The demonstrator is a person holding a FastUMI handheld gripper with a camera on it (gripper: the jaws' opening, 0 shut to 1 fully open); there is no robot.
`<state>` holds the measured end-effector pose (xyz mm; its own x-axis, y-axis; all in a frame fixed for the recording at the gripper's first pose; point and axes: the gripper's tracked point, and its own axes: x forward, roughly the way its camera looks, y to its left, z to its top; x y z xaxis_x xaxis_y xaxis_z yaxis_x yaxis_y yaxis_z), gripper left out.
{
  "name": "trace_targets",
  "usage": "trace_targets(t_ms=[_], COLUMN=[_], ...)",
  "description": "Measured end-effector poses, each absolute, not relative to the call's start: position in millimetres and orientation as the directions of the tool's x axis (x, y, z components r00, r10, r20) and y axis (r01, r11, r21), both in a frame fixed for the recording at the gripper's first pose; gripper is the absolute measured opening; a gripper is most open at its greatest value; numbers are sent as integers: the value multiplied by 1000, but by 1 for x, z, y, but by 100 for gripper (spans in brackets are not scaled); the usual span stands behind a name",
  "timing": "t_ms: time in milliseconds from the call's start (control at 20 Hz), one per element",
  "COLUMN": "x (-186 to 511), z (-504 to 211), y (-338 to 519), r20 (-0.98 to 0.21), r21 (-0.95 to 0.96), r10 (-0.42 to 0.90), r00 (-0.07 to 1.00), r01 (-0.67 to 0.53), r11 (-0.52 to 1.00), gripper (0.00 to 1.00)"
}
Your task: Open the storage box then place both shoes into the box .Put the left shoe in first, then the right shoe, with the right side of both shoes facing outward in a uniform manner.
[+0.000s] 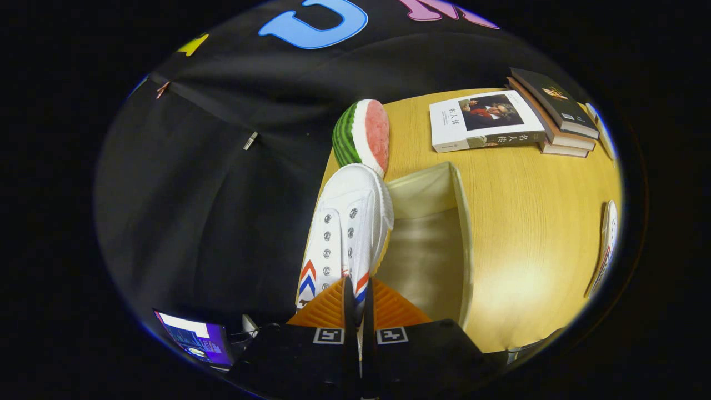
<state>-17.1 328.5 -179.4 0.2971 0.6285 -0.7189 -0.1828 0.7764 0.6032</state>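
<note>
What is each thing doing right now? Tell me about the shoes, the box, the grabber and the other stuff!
Orange-fingered gripper: shut on the white canvas shoe.
White canvas shoe with red and blue stripes: held up, toe pointing away, beside the box.
Beige fabric storage box: open, nothing seen inside.
Second white shoe: lying on the wooden table.
Watermelon-slice toy: standing beyond the held shoe.
Books: closed, stacked.

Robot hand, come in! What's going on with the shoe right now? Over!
Gripper shut on white shoe. Shoe held over open box, toe toward watermelon slice. Second shoe lies on table. Nothing blocking the box.
</note>
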Motion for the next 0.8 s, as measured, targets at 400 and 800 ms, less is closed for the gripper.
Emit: trace_targets(t_ms=[400, 800], x=[-31, -20], z=[-200, -150], y=[351, 325], r20=[-727, -656], r21=[628, 637], r10=[644, 674], r00=[238, 340], r01=[-150, -229], r11=[764, 736], gripper=[8, 99])
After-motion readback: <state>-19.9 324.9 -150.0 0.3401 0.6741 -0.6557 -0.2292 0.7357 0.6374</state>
